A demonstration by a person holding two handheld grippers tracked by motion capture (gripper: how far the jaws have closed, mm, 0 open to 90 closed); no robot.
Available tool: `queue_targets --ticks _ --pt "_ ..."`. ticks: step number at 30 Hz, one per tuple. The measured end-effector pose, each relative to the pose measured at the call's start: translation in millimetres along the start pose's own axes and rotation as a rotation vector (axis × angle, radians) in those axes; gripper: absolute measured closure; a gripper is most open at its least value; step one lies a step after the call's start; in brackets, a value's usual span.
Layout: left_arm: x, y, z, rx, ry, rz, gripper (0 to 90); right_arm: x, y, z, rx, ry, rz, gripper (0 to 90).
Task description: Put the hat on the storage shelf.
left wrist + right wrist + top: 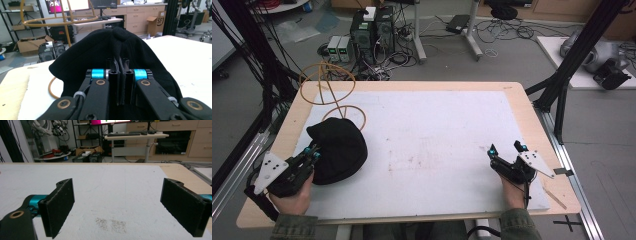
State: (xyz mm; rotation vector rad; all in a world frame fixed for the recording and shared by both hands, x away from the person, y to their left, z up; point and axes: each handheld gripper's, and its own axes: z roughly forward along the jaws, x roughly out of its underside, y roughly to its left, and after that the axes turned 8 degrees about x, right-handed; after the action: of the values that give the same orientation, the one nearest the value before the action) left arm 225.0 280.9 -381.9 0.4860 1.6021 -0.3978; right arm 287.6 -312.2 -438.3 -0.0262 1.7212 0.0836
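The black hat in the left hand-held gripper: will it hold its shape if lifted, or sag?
The black hat is probably floppy: its fabric bunches into a fold where the left hand-held gripper pinches it. It slumps softly on the white table cover, so it would likely sag. It looks light and unlikely to roll.

The hat [337,150] lies on the table [437,125] at left, before the wire stand [328,85]
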Motion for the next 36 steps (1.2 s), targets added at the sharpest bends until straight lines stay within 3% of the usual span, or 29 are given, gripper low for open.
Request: queue_targets --ticks 15,22,36 --pt "-29.4 9.0 -12.9 -0.014 -0.072 -0.013 87.6 1.1 3.1 3.1 -0.005 0.006 -0.008 11.2" --pt "-35.3 12.3 -7.4 -0.007 -0.092 -0.039 87.6 2.7 6.9 5.6 -0.008 0.015 -0.016 11.2" --pt "-88.9 9.3 20.6 -0.012 -0.127 0.062 87.6 3.8 10.9 12.7 -0.018 0.024 -0.017 11.2"
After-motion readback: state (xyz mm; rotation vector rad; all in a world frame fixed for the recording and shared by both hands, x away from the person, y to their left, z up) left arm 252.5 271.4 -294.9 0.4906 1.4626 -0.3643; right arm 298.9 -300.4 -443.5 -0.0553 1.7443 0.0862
